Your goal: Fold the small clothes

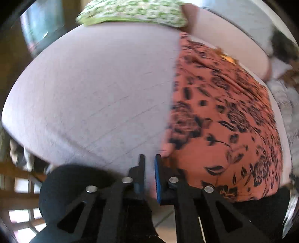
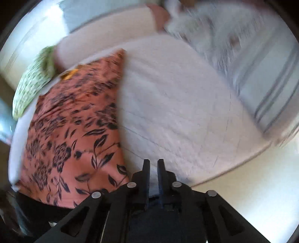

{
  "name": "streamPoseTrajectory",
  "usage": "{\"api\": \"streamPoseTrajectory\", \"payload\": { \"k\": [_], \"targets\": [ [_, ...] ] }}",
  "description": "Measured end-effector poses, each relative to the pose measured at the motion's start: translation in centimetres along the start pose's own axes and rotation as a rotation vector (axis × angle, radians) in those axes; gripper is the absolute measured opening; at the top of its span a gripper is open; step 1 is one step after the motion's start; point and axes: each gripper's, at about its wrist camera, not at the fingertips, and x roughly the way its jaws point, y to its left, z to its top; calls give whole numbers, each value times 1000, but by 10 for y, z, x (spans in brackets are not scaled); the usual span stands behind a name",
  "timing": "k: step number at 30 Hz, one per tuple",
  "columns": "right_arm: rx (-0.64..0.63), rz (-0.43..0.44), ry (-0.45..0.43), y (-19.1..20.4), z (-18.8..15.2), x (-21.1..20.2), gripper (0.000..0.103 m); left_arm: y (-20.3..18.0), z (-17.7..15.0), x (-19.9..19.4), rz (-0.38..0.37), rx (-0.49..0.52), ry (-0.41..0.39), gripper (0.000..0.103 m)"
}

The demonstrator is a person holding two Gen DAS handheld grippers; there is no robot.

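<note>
Both views blurred. Orange garment with black floral print lying flat on a pale quilted surface, apparently a bed or cushion rather than a table; hard to say which through the blur. Seen from the left wrist, garment filling the right half of the surface, its straight left edge running top to bottom near the middle. Left hand-held gripper low at the near edge of the surface, just beside the garment's lower left corner; jaws drawn nearly together with a thin gap, blue pad visible on the right finger, no cloth seen between them. Seen from the right wrist, same garment on the left side, bare quilted surface to its right. Right hand-held gripper just off the garment's lower right corner, jaws likewise nearly together, nothing pinched. Green-and-white patterned cloth at the far edge of the surface, beyond the garment. Grey-white fluffy item at the far right, indistinct.
</note>
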Motion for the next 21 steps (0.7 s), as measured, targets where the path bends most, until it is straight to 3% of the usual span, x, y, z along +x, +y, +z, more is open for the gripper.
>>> {"api": "streamPoseTrajectory", "payload": {
  "k": [1,2,3,4,5,8,10,12,13,14,15,16,18,21],
  "targets": [
    [54,58,42,-10,-1,7,16,2,-1,-6,-39,-23,-18,20],
    [85,100,36,-14,-4,6,39,2,-1,-11,-74,-34,-32,50],
    [84,111,8,-13,-5,1,63,0,-1,-14,-100,-40,-45,66],
    [81,116,-9,-9,-5,-1,101,-4,0,-16,-111,-36,-60,80],
    [91,133,-32,-4,-4,-2,103,-10,1,-16,-112,-14,-80,80],
    [52,183,-27,26,6,12,103,-33,4,-2,-29,99,-82,80],
    [22,166,36,38,7,31,102,-44,-2,17,-20,145,-22,80],
    [7,181,169,47,0,65,100,-51,-8,30,28,163,26,80],
    [-25,128,192,54,-4,74,89,-55,-11,27,41,171,2,77],
    [-79,71,181,65,-7,76,71,-58,-11,25,34,177,7,63],
    [-90,73,184,70,-10,74,60,-58,-12,23,34,180,3,57],
    [-85,91,182,72,-11,69,29,-59,-12,21,43,179,-4,48],
    [-76,96,181,71,-9,64,25,-61,-13,21,46,184,-1,46],
    [-10,112,199,59,-6,72,29,-63,-10,19,54,192,-4,47]
  ]
}}
